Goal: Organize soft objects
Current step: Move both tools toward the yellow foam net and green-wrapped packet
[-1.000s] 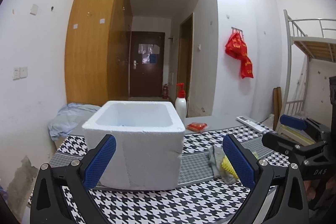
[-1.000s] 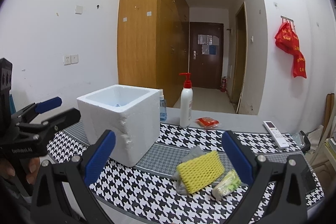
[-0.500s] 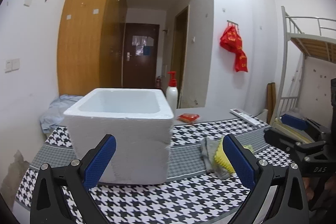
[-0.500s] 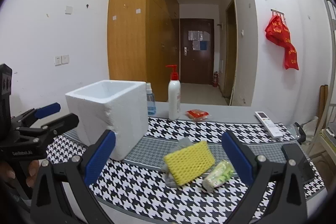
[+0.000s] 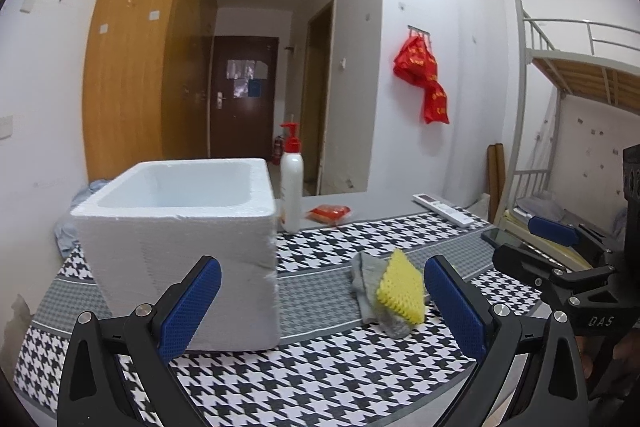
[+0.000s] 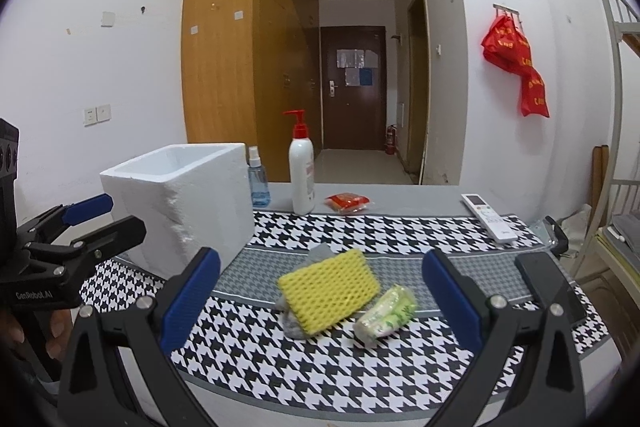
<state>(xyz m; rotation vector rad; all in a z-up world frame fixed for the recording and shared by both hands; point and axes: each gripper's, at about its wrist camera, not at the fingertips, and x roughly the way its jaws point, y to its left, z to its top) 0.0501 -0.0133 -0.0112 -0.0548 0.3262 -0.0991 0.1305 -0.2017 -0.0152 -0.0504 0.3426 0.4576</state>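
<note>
- Hovering over the near edge of the desk [image 6: 400,227], the right hand-held gripper [image 6: 320,301] has its blue-padded fingers spread wide and holds nothing.
- Between those fingers, farther along the desk, lies a yellow mesh sponge [image 6: 330,289], resting tilted on a grey cloth [image 6: 292,323] that sticks out from under it at the far and near ends.
- Just right of the sponge lies a small green-and-white packet [image 6: 386,313], close to the sponge; whether they touch cannot be told.
- The left hand-held gripper [image 5: 320,307] is likewise spread wide and empty, raised above the houndstooth cover of the desk [image 5: 320,367].
- From the left wrist view, a white foam box [image 5: 180,235] stands open-topped on the desk, behind the left finger [image 5: 190,307] of this gripper; the sponge [image 5: 402,289] and cloth [image 5: 366,279] lie to the right of the box, apart from it.
- What lies inside the box cannot be made out from either view.
- Behind the box stand a white pump bottle with a red top [image 6: 302,171] and a small blue spray bottle [image 6: 258,183], both upright.
- A red packet [image 6: 347,202] lies on the bare grey strip at the back of the desk, and a white remote control [image 6: 489,217] lies toward the right end.
- A dark phone [image 6: 548,287] lies at the right edge of the desk, near the right finger of the right hand-held gripper.
- Each gripper shows at the edge of the other's view, well apart from the soft things.
</note>
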